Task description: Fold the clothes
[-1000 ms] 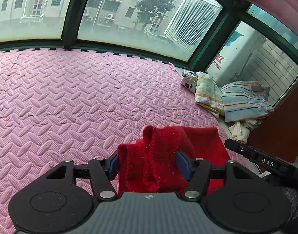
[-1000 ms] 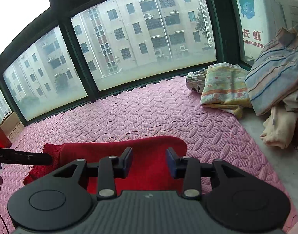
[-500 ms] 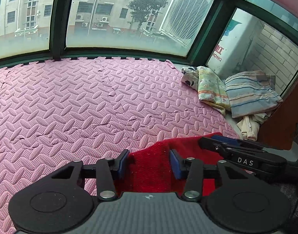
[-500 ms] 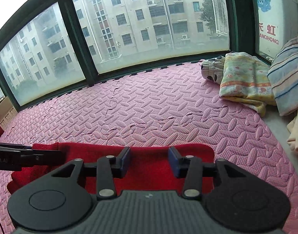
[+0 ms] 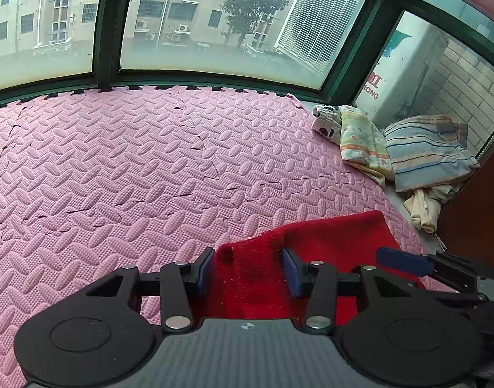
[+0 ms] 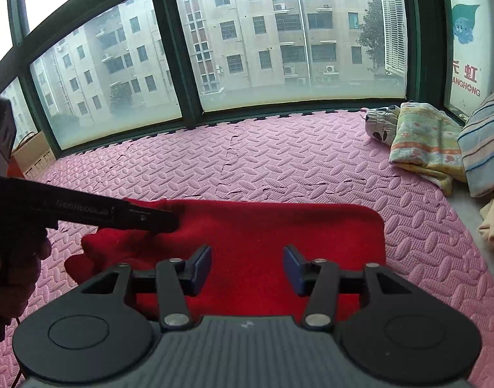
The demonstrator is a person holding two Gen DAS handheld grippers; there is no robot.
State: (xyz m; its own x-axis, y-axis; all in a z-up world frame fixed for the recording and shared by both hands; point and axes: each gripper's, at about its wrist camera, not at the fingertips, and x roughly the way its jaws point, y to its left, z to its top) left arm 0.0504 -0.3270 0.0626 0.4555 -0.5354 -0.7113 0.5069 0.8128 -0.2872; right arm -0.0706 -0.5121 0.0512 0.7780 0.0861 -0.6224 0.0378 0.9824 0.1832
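Currently we are laying the red sweater (image 6: 273, 226) flat, left gripper (image 5: 247, 270) and right gripper (image 6: 247, 266) both agape, gripping nothing; next likely needs an edge grasp.

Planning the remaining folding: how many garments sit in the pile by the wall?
4 visible: spotted white piece, floral pastel one, striped shirt overlapping it, cream garment beneath. More may be hidden underneath.
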